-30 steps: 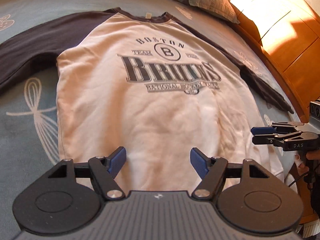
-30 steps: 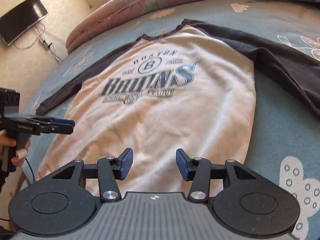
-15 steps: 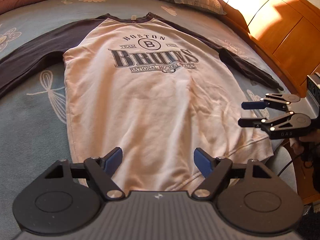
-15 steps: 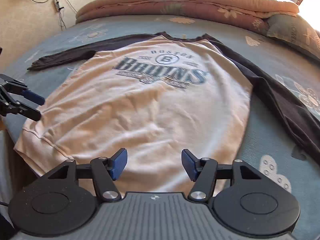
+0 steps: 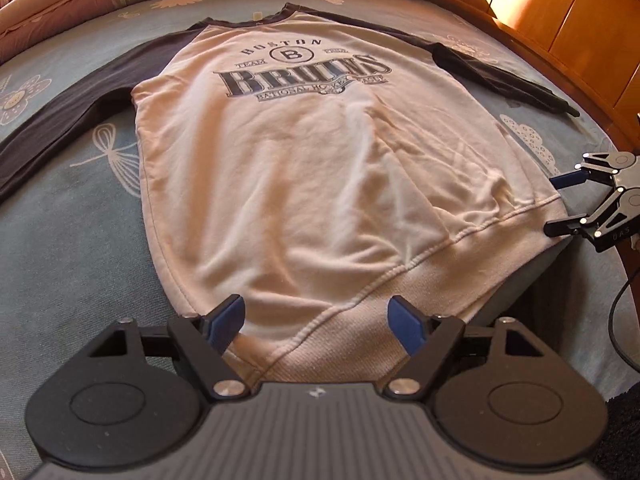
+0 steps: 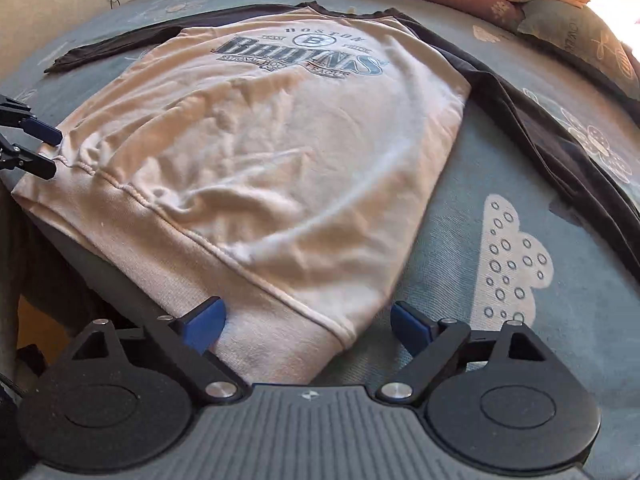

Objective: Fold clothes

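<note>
Cream sweatshirt (image 5: 320,168) flat on bed (image 5: 72,232), hem at near edge. We pulled back to hem corners; right gripper (image 6: 306,326) jaws just widened, left gripper (image 5: 316,326) released, nothing gripped. Hem grab next, we judge.

The left gripper (image 5: 316,322) tilts steeply down, jaws wide apart and empty at the bed's (image 5: 60,240) near edge. The right gripper (image 6: 308,322) tilts likewise, its jaws having just opened wide, nothing pinched between the pads.
</note>
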